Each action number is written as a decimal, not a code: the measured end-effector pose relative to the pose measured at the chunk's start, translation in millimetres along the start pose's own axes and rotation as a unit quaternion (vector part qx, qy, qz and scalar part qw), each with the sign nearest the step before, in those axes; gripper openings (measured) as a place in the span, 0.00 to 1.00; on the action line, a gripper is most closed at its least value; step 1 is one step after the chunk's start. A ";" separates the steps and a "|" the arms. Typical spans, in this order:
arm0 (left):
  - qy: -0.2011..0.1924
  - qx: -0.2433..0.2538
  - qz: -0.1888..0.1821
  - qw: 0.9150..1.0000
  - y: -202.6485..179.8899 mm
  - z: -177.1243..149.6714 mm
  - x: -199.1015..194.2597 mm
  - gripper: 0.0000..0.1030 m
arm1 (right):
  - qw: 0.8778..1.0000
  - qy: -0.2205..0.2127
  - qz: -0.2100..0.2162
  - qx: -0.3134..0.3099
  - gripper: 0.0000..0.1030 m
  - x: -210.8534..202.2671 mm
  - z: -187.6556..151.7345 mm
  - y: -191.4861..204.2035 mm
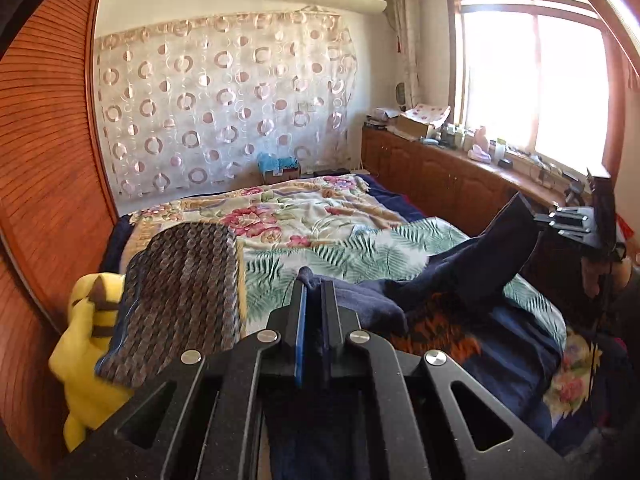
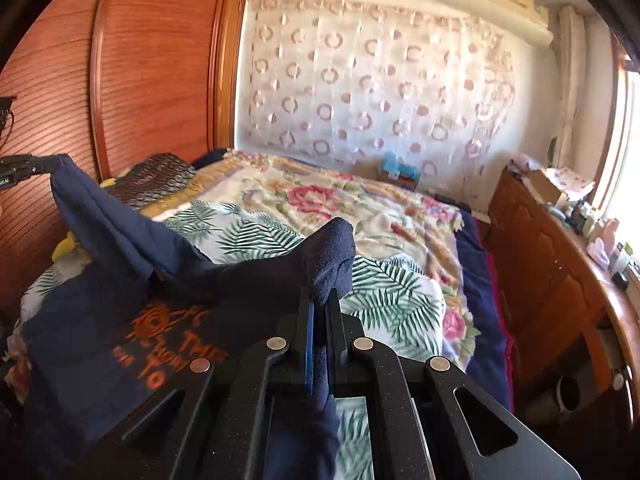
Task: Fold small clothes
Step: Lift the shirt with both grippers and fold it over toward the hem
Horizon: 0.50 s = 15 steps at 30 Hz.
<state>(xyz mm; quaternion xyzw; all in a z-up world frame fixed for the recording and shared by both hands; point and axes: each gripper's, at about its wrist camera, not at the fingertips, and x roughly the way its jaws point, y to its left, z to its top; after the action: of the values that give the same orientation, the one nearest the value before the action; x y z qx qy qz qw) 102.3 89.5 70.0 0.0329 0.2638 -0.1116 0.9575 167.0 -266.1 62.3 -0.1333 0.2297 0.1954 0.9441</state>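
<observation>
A small navy garment (image 1: pixel 460 276) with orange print (image 2: pixel 168 340) lies on the bed, with two edges lifted. My left gripper (image 1: pixel 314 284) is shut on one navy edge, cloth pinched between its jaws. My right gripper (image 2: pixel 320 300) is shut on another navy corner (image 2: pixel 332 252) that sticks up past its tips. In the left wrist view the right gripper (image 1: pixel 560 220) shows at the right, holding its corner up. In the right wrist view the left gripper (image 2: pixel 44 166) shows at the far left, holding the cloth raised.
The bed has a floral and leaf-print blanket (image 1: pixel 320 224). A brown patterned cushion (image 1: pixel 180 300) and a yellow plush (image 1: pixel 86 344) lie at the bed's left. A wooden wardrobe (image 1: pixel 48 160) stands on the left, and a cluttered low wooden cabinet (image 1: pixel 440 168) under the window.
</observation>
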 end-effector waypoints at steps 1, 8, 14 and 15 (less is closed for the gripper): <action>-0.001 0.005 0.000 1.000 -2.3 -8.0 -10.3 0.07 | 1.000 -0.003 -0.001 -0.002 0.04 -12.8 -10.8 3.6; 0.023 -0.018 -0.004 1.000 -0.2 -62.6 -41.9 0.07 | 0.999 0.008 0.023 0.023 0.04 -73.5 -69.9 6.3; 0.051 -0.054 0.005 0.997 1.7 -113.5 -46.0 0.07 | 0.998 0.048 0.022 0.023 0.04 -95.0 -100.1 18.4; 0.058 -0.059 0.006 0.997 2.4 -121.4 -41.5 0.07 | 0.998 0.057 0.024 0.029 0.04 -92.8 -105.3 18.2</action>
<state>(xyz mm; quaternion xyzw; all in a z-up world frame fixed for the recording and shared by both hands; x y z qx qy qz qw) 7.8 114.7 -13.0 -0.0157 0.3249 -0.0881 0.9415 43.1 -314.5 13.9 -0.1115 0.2919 0.2030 0.9280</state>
